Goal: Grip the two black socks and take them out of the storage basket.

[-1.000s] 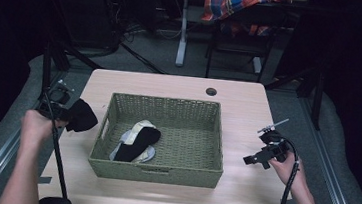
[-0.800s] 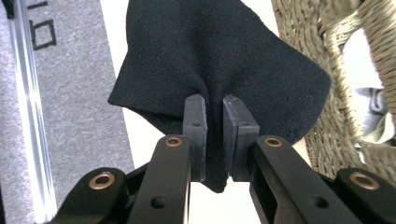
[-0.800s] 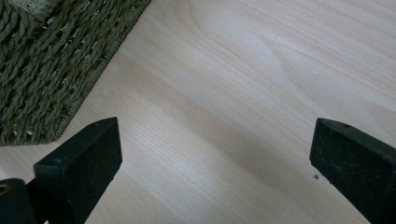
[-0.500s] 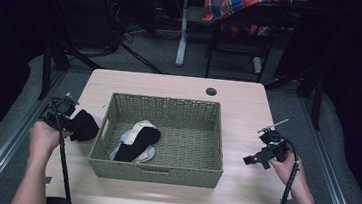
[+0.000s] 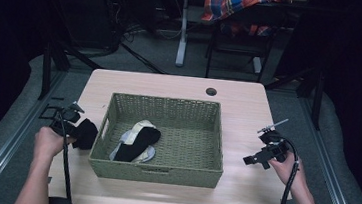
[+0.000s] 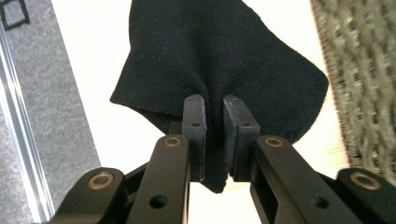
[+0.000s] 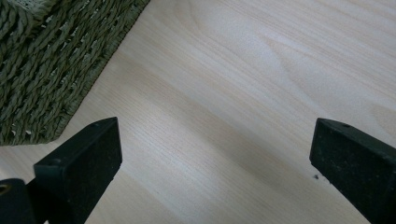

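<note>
Black and limp, a sock (image 6: 219,60) hangs pinched at a fold in the left gripper (image 6: 214,135) near the table's (image 5: 250,96) left edge beside a wicker basket (image 5: 157,167), light and easily bunched, while the right gripper (image 7: 215,172) gapes wide.

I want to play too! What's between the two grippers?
The wicker basket, with socks inside, sits between the left gripper and right gripper, in the high view.

A green wicker basket (image 5: 155,167) sits mid-desk (image 5: 170,86) with a black sock (image 5: 137,143) lying over pale ones (image 5: 139,126). The left gripper (image 5: 69,121) holds a dark cloth (image 5: 85,133) beside the basket's left wall. The right gripper (image 5: 264,153) hovers well apart.
</note>
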`<state>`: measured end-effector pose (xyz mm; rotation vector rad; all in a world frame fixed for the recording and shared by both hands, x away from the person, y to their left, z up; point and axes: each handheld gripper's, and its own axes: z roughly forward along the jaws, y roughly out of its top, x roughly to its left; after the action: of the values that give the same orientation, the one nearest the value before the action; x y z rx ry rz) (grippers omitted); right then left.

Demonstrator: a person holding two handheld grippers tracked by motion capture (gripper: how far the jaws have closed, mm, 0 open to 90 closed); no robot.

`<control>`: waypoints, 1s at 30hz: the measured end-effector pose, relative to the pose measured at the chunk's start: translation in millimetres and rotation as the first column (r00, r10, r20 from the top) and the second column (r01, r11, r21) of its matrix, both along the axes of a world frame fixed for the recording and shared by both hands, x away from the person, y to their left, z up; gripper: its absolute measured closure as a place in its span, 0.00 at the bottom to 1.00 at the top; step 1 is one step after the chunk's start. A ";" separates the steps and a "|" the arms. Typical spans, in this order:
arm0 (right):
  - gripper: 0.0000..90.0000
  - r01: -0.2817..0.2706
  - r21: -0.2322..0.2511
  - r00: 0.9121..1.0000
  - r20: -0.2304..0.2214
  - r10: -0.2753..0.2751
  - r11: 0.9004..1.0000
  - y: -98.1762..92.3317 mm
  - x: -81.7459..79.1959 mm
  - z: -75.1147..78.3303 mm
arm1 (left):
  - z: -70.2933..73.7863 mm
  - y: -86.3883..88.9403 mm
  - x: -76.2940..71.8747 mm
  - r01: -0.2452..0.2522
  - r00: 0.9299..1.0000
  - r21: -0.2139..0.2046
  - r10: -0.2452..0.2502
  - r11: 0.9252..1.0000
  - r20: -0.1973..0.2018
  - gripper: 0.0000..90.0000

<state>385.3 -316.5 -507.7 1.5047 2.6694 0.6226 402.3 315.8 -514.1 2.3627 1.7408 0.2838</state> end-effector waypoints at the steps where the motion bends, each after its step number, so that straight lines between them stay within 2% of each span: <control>1: 0.02 -0.003 -0.001 1.000 -0.002 0.003 1.000 -0.1 0.0 0.3 | -1.0 0.6 -0.1 -0.001 1.000 -0.001 0.001 1.000 -0.001 0.89; 6: 0.02 0.001 0.014 1.000 -0.001 -0.001 1.000 0.5 -0.3 -0.5 | -7.0 3.2 -0.4 -0.002 1.000 -0.019 0.002 1.000 -0.021 0.89; 8: 0.02 -0.006 -0.002 1.000 0.001 0.006 1.000 0.2 -0.2 0.4 | -8.1 4.6 0.0 -0.007 1.000 -0.025 0.006 1.000 -0.025 0.86; 9: 0.02 -0.008 -0.004 1.000 0.000 0.008 1.000 0.1 -0.1 0.7 | -7.9 5.4 0.3 -0.009 0.999 -0.034 0.008 0.999 -0.032 0.83; 11: 0.02 -0.007 -0.004 1.000 -0.002 0.007 1.000 -0.2 -0.2 0.8 | -6.8 7.2 0.7 -0.023 0.999 -0.047 0.021 0.999 -0.032 0.63; 12: 0.02 -0.005 0.004 1.000 -0.003 0.005 1.000 -0.2 -0.4 0.8 | -5.1 8.1 0.2 -0.025 0.999 -0.054 0.024 0.998 -0.030 0.57; 13: 0.02 0.020 0.026 1.000 0.010 -0.021 0.999 1.2 -1.7 -0.8 | -3.2 9.1 -0.2 -0.036 0.999 -0.060 0.034 0.998 -0.027 0.49; 15: 0.02 0.021 0.015 1.000 0.016 -0.022 1.000 1.1 -1.6 -0.9 | 2.2 11.0 -1.7 -0.056 0.998 -0.044 0.056 0.997 -0.011 0.36; 17: 0.02 0.009 0.021 1.000 0.004 -0.009 1.000 0.7 -1.0 -0.3 | 8.1 13.1 -3.0 -0.068 0.998 -0.037 0.068 0.997 -0.002 0.29; 20: 0.02 0.021 0.026 1.000 0.010 -0.022 0.999 1.2 -1.7 -0.7 | 19.7 16.4 -7.6 -0.082 0.996 -0.049 0.083 0.995 0.037 0.18; 23: 0.02 0.021 0.016 1.000 0.016 -0.021 1.000 1.4 -1.6 -0.6 | 29.6 17.5 -12.3 -0.088 0.994 -0.052 0.091 0.995 0.063 0.16; 26: 0.02 -0.007 -0.002 1.000 0.000 0.007 1.000 0.5 -0.1 1.6 | 38.7 18.0 -15.7 -0.089 0.993 -0.047 0.092 0.995 0.070 0.11; 28: 0.02 0.018 0.020 1.000 0.015 -0.018 1.000 2.6 -1.2 0.4 | 46.3 17.2 -18.0 -0.091 0.993 -0.047 0.094 0.995 0.077 0.08; 30: 0.02 0.012 0.009 1.000 0.010 -0.012 1.000 2.2 -1.4 0.4 | 53.5 15.1 -20.0 -0.084 0.993 -0.042 0.087 0.996 0.081 0.04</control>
<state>383.9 -314.3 -507.2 1.5140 2.6519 0.6403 382.3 330.9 -460.6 2.2204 1.7951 0.3530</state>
